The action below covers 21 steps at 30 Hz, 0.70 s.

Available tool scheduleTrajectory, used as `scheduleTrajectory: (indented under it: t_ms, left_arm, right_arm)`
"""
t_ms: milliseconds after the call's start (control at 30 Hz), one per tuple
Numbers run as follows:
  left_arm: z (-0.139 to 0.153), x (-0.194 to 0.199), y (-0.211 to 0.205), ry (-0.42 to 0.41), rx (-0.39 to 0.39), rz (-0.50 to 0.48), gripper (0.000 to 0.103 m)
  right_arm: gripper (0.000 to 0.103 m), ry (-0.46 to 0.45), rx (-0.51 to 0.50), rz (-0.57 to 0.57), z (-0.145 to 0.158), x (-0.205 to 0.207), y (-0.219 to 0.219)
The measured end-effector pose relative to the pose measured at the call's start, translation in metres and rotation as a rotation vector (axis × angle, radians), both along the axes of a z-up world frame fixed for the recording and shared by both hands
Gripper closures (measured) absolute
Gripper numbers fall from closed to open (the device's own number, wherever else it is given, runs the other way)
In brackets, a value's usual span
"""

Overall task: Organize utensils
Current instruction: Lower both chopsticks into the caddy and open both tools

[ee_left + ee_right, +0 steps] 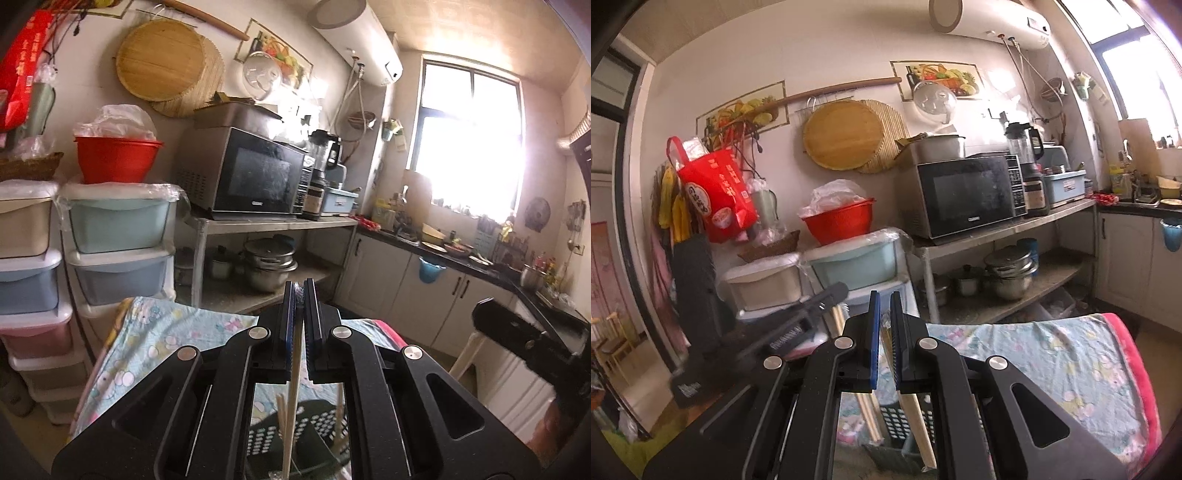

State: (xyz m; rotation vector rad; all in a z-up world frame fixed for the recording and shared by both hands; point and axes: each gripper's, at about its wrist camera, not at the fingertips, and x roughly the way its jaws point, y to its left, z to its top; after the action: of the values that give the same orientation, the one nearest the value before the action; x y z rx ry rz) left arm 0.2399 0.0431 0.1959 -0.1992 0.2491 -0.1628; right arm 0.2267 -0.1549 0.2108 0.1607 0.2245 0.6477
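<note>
both jaws clamp chopsticks [293, 391] hanging below, over the basket [899, 424].

Left gripper [300, 291] and right gripper [882, 302]: both held nearly level above the blanket-covered table [1071, 354], jaws clamped on chopsticks [293, 376], side by side.

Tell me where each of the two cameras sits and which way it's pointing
Left wrist: sits on the left gripper, facing the microwave shelf and sunlit window; own jaws shut on a chopstick; the other gripper shows at right.
Right wrist: sits on the right gripper, facing the microwave wall and red bag; own jaws shut on a chopstick; the left gripper shows at left.
Shared: microwave, round wooden board, red basin, floral cloth.
</note>
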Motion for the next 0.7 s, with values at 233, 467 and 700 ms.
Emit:
scheduleTrajectory:
  t_ms: [233,467,700]
  left_arm:
    - [-0.025,0.02,0.009,0.024,-0.01,0.043,0.101]
    - [-0.048,0.029,0.015,0.056,-0.029,0.052,0.101]
    - [-0.066,0.03,0.017,0.086,-0.037,0.05,0.1]
  right_arm:
    - [0.097,-0.004,0.004,0.01,0.0,0.021,0.015]
    - [0.097,0.041,0.016,-0.002,-0.02,0.049,0.019]
    - [0.097,0.084,0.021,-0.026,-0.04,0.069,0.02]
